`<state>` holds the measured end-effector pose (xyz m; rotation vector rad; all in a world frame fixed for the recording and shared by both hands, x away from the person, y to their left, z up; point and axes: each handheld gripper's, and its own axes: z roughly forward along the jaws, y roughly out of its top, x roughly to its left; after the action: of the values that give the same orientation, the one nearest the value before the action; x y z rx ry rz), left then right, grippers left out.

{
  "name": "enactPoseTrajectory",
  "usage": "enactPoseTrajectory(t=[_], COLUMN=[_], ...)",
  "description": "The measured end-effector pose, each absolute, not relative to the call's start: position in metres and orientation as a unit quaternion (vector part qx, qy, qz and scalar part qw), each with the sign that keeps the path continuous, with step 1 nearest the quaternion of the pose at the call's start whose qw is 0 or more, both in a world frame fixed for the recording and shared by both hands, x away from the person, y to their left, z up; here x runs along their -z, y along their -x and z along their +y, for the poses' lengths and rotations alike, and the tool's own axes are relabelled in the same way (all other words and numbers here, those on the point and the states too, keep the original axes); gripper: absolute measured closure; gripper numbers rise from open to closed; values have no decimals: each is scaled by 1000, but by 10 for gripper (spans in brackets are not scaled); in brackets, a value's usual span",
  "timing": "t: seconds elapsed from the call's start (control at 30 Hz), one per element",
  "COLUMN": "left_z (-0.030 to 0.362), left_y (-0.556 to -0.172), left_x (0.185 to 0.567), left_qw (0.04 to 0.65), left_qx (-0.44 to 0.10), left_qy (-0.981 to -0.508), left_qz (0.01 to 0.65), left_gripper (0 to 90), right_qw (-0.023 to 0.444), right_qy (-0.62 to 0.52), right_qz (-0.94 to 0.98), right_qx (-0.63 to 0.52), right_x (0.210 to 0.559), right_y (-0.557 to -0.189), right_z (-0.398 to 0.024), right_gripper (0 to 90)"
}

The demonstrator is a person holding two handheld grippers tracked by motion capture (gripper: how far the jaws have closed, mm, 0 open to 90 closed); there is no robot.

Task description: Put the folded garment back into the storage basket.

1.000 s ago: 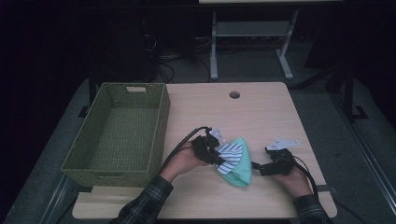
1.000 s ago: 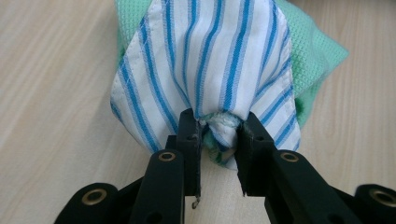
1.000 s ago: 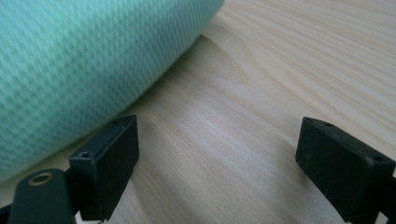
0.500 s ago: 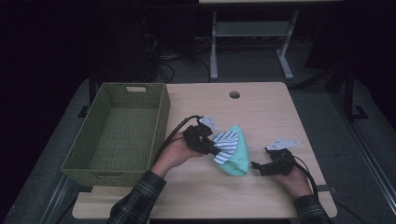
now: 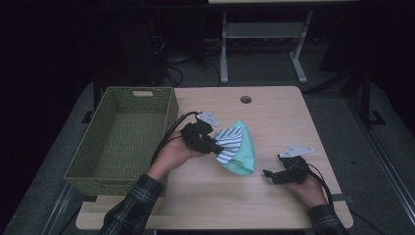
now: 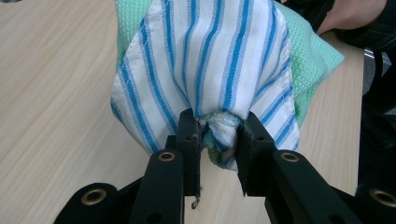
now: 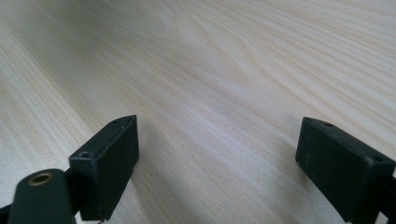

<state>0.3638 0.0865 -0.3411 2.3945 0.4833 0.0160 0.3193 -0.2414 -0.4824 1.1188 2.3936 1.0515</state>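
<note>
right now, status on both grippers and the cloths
Left gripper shut on striped cloth, green cloth bunched with it. Right gripper open, idle on table. Basket clear to the left.

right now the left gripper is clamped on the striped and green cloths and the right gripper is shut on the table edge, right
Not quite. The left gripper is clamped on the striped cloth and green cloth, but the right gripper is not shut on anything: the right gripper view shows its jaws wide apart over bare table.
</note>
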Motion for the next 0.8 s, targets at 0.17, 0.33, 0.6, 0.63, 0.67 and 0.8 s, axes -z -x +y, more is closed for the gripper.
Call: enactPoseTrajectory(t=[0.17,0.33,0.6,0.63,0.67,0.8], left_z=[100,114,139,142,146,158], left_y=[-365,-365,-365,-365,-365,-364], left_x=[334,326,315,314,312,308], left_qw=[345,344,348,347,346,347], left_qx=[-10,-19,-34,-35,-38,-45], left_qy=[-917,-916,-909,-909,-909,-906], left_qz=[197,206,226,228,229,238], left_gripper=[727,727,727,726,727,726], right_qw=[148,148,149,149,148,148], right_qy=[-389,-389,-397,-400,-402,-403], right_qz=[832,832,831,830,830,830], right_qx=[-366,-366,-360,-359,-357,-357], right_x=[482,482,483,483,483,483], right_y=[-319,-319,-320,-321,-321,-321], right_z=[-241,-241,-241,-241,-241,-241], right_gripper=[131,131,76,62,57,57])
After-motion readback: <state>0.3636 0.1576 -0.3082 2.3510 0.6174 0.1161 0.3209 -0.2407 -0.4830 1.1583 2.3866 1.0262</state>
